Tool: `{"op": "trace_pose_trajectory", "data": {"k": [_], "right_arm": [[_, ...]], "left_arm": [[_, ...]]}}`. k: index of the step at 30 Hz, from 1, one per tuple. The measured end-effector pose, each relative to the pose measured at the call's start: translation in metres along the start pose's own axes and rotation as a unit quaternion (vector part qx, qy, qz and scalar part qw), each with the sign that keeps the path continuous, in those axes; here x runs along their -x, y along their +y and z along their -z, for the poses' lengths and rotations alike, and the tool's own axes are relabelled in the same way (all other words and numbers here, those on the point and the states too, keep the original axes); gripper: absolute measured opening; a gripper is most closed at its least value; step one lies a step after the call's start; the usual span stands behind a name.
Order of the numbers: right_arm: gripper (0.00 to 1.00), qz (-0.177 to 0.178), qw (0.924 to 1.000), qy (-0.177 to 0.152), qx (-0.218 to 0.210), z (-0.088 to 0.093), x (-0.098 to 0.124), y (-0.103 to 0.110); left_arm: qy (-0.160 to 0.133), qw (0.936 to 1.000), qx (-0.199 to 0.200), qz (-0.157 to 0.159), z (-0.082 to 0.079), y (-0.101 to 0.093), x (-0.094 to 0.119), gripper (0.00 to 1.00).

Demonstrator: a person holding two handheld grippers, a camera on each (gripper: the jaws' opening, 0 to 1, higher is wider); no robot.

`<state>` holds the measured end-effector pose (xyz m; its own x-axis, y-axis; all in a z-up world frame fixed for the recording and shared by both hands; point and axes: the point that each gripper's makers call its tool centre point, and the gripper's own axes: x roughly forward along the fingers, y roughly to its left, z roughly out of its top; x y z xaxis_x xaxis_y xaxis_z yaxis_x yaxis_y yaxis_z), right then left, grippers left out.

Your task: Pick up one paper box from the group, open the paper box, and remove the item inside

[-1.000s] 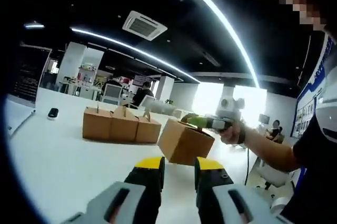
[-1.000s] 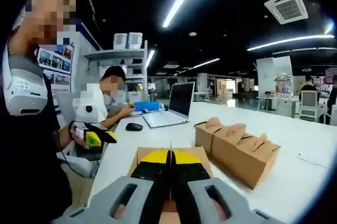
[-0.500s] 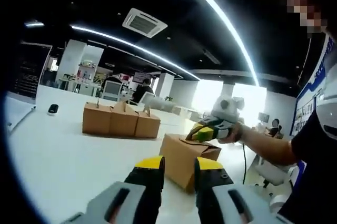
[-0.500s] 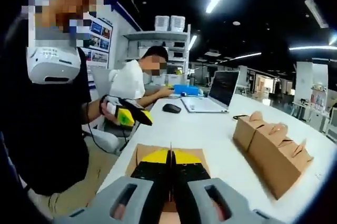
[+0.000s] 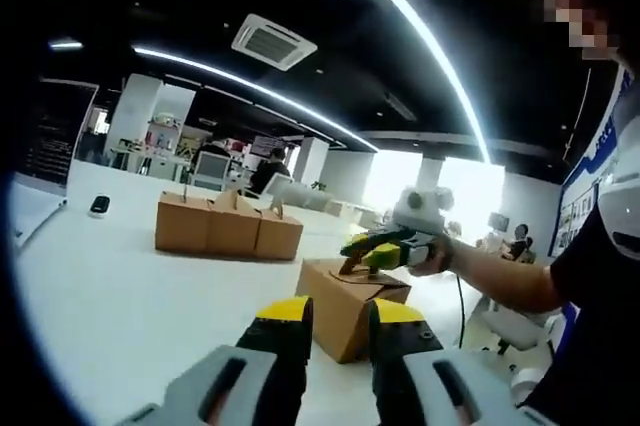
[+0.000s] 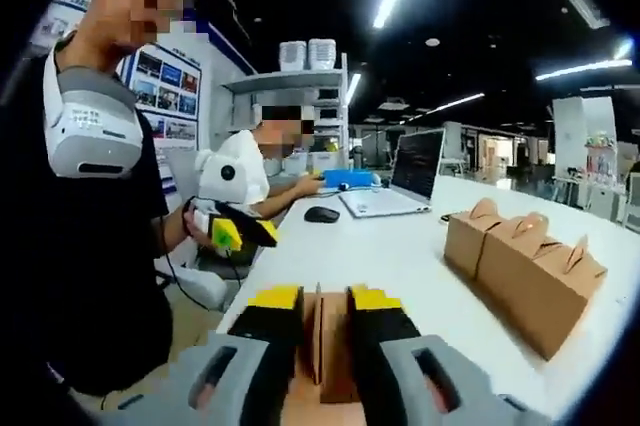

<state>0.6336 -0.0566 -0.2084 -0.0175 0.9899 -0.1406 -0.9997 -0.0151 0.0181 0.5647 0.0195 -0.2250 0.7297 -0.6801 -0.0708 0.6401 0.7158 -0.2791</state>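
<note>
The picked paper box [image 5: 345, 306] sits on the white table [image 5: 120, 316], near its edge and well apart from the row of three other boxes [image 5: 228, 236] further back. The right gripper [image 6: 312, 298] has its jaws apart w/ the box's upright handle tab [image 6: 318, 346] standing between them, not clamped as far as I can see; in the left gripper view that same gripper [image 5: 375, 246] hangs just over the box top. The left gripper [image 5: 338, 308] has its jaws parted too, holding nothing, pointed at the box from short of it. Risks, imo: the box is light cardboard near the table edge, so a sideways tug on the tab w/o the other gripper bracing the body could drag or tip it off; closing hard could crease the tab or tear the flap instead of unlocking it. The left gripper view gives the box's whole side and its spot vs. the group; the right gripper view gives the tab between the jaws up close, plus a laptop [image 6: 405, 171], a mouse [image 6: 322, 214] and a seated person [image 6: 270, 171] behind, and the left gripper [image 6: 228, 234] off the table's side.
</note>
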Motion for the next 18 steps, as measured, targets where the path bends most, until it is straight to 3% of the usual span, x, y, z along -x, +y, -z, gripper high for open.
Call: {"op": "trace_pose_trajectory", "data": {"k": [1, 3, 6, 10, 18], "right_arm": [[0.5, 0.008, 0.9998, -0.01, 0.014, -0.005, 0.001, -0.003], [0.51, 0.003, 0.9998, -0.017, 0.014, -0.01, 0.003, 0.0], [0.48, 0.003, 0.9999, -0.01, 0.001, -0.01, 0.001, 0.003], [0.38, 0.032, 0.9991, 0.013, -0.023, -0.003, 0.002, 0.0], [0.39, 0.092, 0.9948, -0.038, -0.023, -0.019, 0.015, -0.004]], "left_arm": [[0.002, 1.0, -0.001, 0.002, 0.0, -0.001, 0.0, 0.25], [0.001, 1.0, -0.004, 0.004, 0.0, -0.001, 0.0, 0.25], [0.002, 1.0, 0.0, 0.002, 0.001, 0.0, -0.002, 0.25], [-0.003, 1.0, 0.005, 0.004, 0.0, 0.0, -0.003, 0.25], [-0.004, 1.0, -0.003, -0.004, -0.004, 0.008, -0.002, 0.25]]}}
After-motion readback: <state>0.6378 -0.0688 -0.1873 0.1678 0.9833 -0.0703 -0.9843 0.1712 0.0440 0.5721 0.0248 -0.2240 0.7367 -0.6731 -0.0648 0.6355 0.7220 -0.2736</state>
